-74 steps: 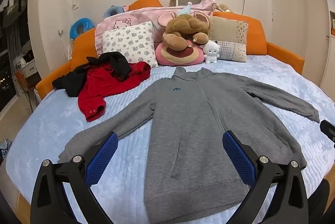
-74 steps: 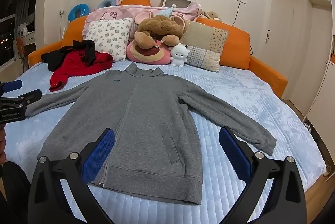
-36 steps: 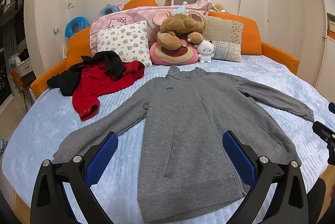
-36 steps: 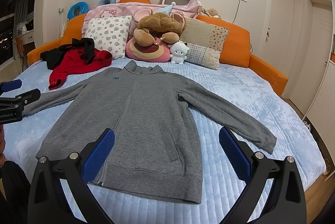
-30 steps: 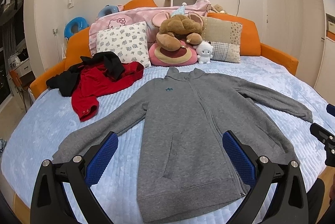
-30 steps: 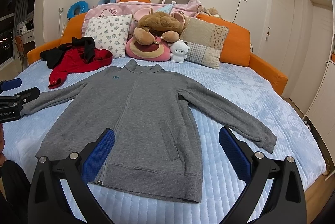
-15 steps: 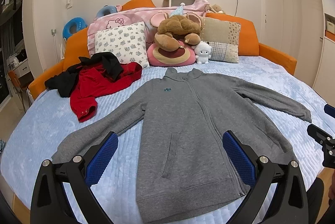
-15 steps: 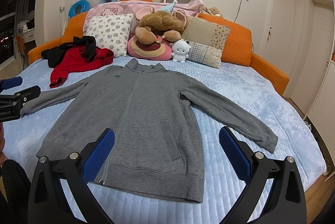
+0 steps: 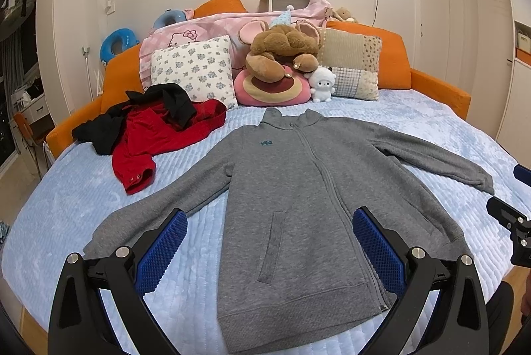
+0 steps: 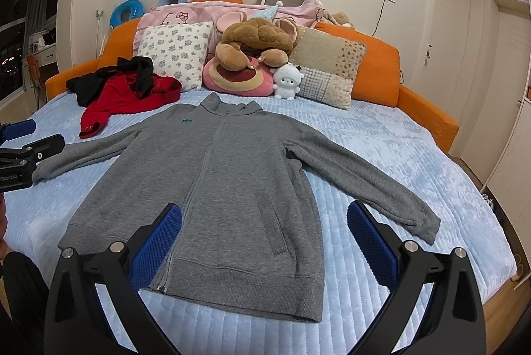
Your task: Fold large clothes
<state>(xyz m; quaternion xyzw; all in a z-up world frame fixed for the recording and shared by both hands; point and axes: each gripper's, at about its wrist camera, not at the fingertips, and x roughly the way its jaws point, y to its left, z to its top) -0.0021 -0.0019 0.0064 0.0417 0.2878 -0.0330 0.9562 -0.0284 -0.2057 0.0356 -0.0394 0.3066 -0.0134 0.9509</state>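
The grey jacket (image 9: 298,189) lies flat, zipped and face up on the bed (image 9: 66,189), sleeves spread, beside a red garment (image 9: 149,136), while the left tool (image 9: 268,242) and right tool (image 10: 264,235) hover above its hem, both wide open and empty.

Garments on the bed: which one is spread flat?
The grey zip sweatshirt, sleeves out to both sides. The red garment and black garment lie crumpled together.

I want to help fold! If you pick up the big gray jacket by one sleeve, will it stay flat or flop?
The gray jacket would probably flop: it lies limp and flat on the bed. Its thick knit likely makes it heavyish and not slippery.
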